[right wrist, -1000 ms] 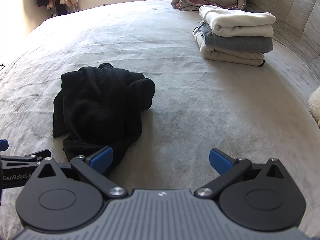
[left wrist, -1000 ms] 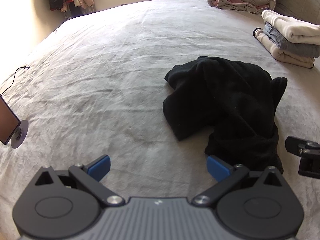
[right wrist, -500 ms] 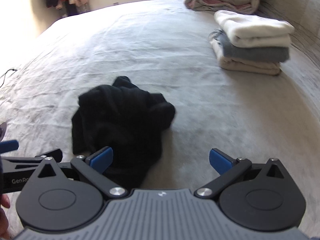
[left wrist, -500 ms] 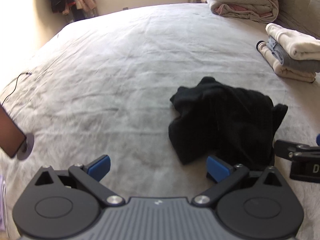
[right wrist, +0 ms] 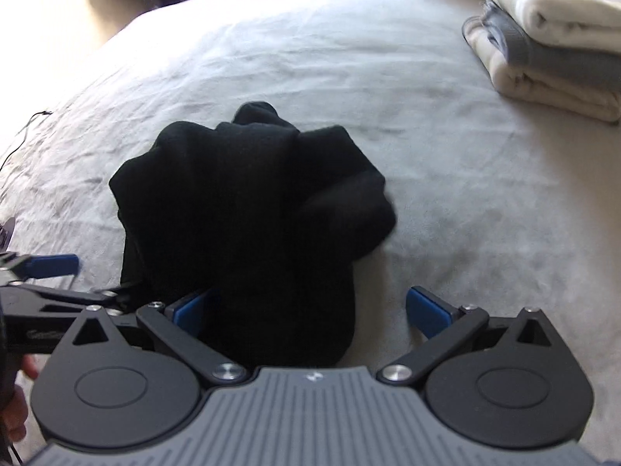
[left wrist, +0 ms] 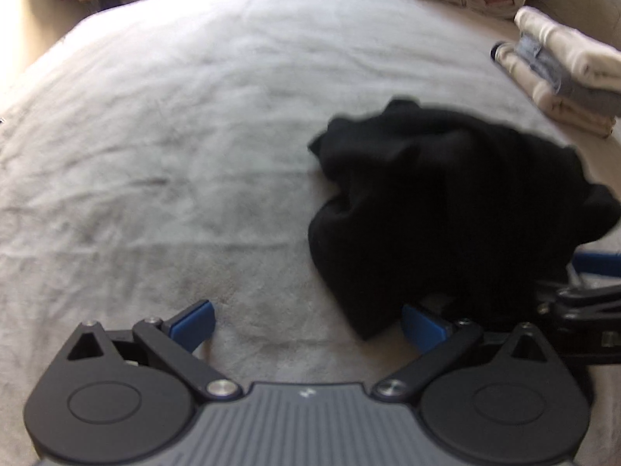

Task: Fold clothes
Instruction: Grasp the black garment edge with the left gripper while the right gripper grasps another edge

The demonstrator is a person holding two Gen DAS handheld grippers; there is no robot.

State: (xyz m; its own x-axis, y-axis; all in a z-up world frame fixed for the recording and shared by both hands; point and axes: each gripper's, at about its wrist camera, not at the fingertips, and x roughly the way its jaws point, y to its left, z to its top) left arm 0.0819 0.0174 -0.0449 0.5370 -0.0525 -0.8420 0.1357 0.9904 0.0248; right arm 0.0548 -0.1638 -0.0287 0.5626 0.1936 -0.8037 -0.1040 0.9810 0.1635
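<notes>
Grey rumpled bedspread (right wrist: 446, 202) fills both views; the crumpled black fleece garment (right wrist: 248, 209) lies lower centre. Both tongs, the left gripper (left wrist: 306, 320) and right gripper (right wrist: 312, 310), gape, grasping nothing. Bunched layers risk a multi-layer pinch. No containers show; folded stack of cream and grey clothes (right wrist: 551, 39) upper right.

Grey bed (left wrist: 194, 124) bears black garment (left wrist: 446, 202), folded stack (right wrist: 551, 50).

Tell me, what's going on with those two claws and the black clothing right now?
Left gripper open, right gripper open, both at the near edge of the black garment. Garment crumpled on the bed, not gripped. Nothing in the way; folded stack sits apart.
</notes>
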